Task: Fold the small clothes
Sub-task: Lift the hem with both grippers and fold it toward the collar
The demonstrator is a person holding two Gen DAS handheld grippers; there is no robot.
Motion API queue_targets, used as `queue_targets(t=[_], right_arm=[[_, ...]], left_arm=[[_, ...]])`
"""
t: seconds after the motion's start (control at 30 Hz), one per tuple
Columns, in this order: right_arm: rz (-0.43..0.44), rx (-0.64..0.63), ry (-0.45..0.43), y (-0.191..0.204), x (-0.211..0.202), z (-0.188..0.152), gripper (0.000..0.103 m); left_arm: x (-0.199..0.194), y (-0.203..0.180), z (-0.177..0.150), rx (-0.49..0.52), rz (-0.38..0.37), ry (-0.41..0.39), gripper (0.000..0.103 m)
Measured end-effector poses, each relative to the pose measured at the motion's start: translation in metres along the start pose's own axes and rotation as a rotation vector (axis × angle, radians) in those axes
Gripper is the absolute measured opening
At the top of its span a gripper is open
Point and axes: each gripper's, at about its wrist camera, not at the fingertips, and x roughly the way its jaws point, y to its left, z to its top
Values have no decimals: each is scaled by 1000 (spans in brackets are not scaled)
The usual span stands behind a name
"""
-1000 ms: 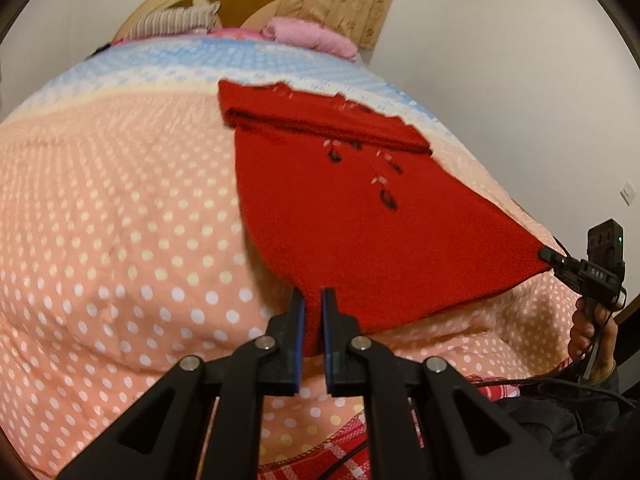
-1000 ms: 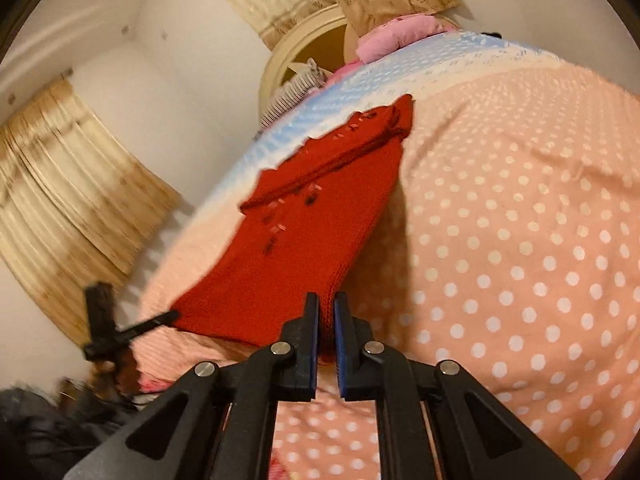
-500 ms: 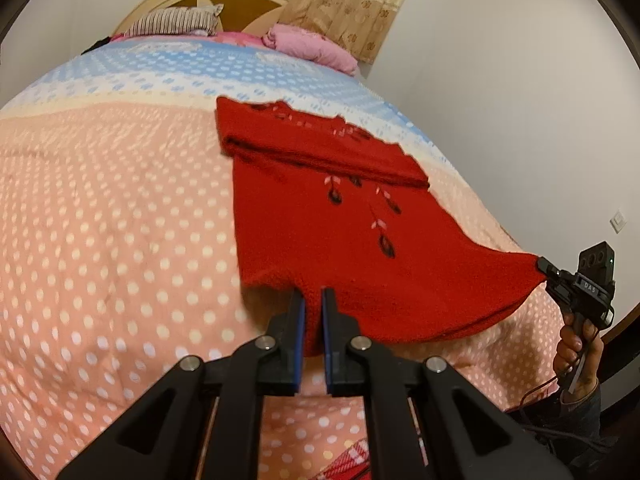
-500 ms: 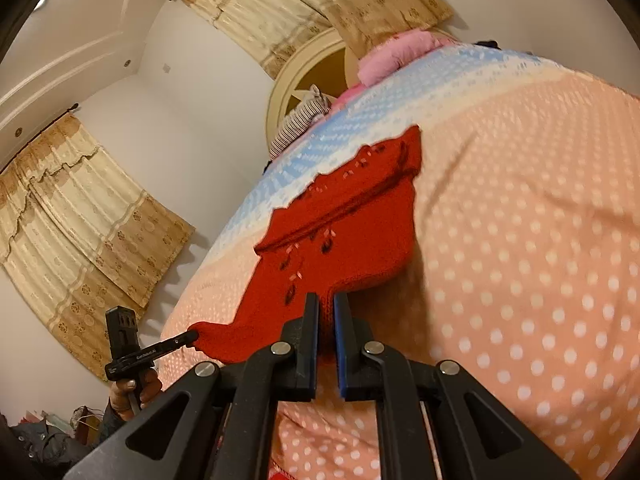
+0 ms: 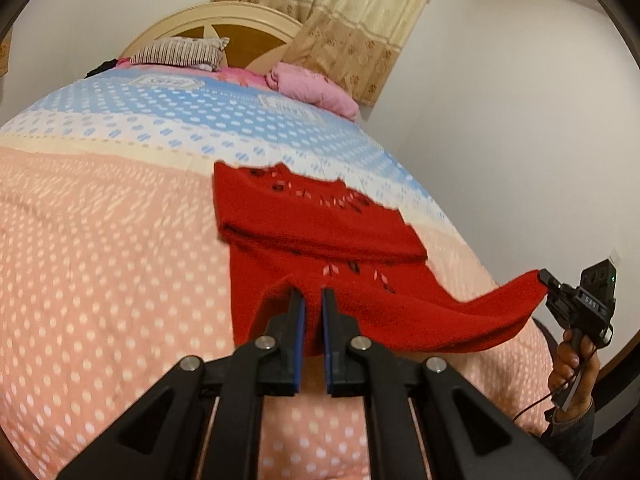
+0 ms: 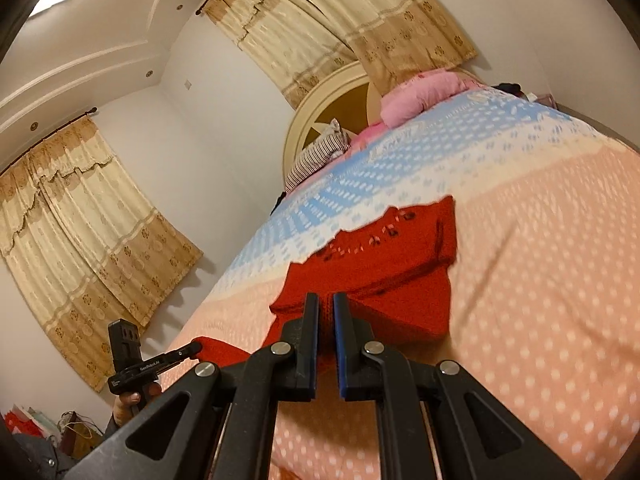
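A small red knitted sweater lies on the dotted bedspread, its far part folded over into a band. My left gripper is shut on one corner of the near hem, lifted off the bed. My right gripper is shut on the other hem corner of the red sweater. The hem sags between the two grips. In the left wrist view the right gripper shows at the right edge, pinching the cloth. In the right wrist view the left gripper shows at lower left, also on the cloth.
Pink pillow and striped pillow rest at the headboard. White wall runs along the bed's right side. Curtains hang on the walls. A hand grips the right tool's handle. Clutter sits on the floor.
Both grippers have risen and carried the near hem up and toward the headboard. The sweater's lower half has come off the bed and now folds over its middle.
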Motion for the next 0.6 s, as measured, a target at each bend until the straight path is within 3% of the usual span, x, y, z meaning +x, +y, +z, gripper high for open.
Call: queue_targets(t=[0.6], right_arm=[[-76, -35, -45, -4, 70, 94, 7]], left_arm=[[48, 4, 90, 48, 30, -88, 8]])
